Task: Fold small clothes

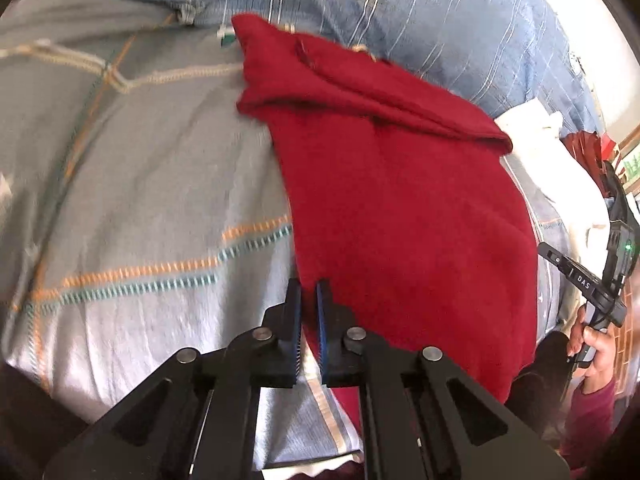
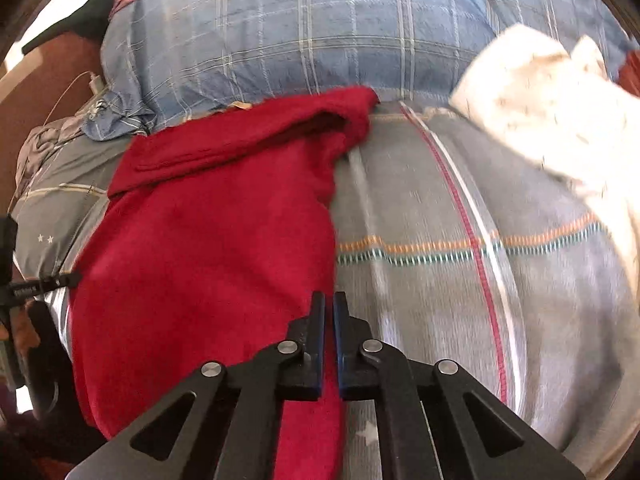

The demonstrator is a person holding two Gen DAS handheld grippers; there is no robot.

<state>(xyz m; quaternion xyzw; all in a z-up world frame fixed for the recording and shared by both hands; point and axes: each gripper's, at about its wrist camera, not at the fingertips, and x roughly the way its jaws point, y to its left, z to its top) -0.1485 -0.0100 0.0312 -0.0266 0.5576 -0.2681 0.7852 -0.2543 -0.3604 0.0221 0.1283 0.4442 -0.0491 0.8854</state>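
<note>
We're over a bed, and its grey-blue bedspread [image 1: 140,184] fills the floor of both views, crossed by orange and teal stitched lines; at the far side a blue plaid pillow [image 2: 320,40] banks up against it; a cream cloth [image 2: 552,108] lies off to the right, near the pillow, apart from the red piece. The red garment [image 1: 400,200] lies spread on the bedspread in the middle, running from the near edge up to the pillow; its far end is folded back on itself in a thick roll, and the knit looks soft and fuzzy, plain deep red. Bare bedspread opens on the left in the left wrist view and on the right in the right wrist view. The left gripper [image 1: 309,292] sits at the garment's near left edge, jaws drawn close with red fabric between them; the right gripper [image 2: 329,304] sits at the near right edge, jaws likewise pinched on the red cloth; the person's right hand [image 1: 592,344] shows at far right.
</note>
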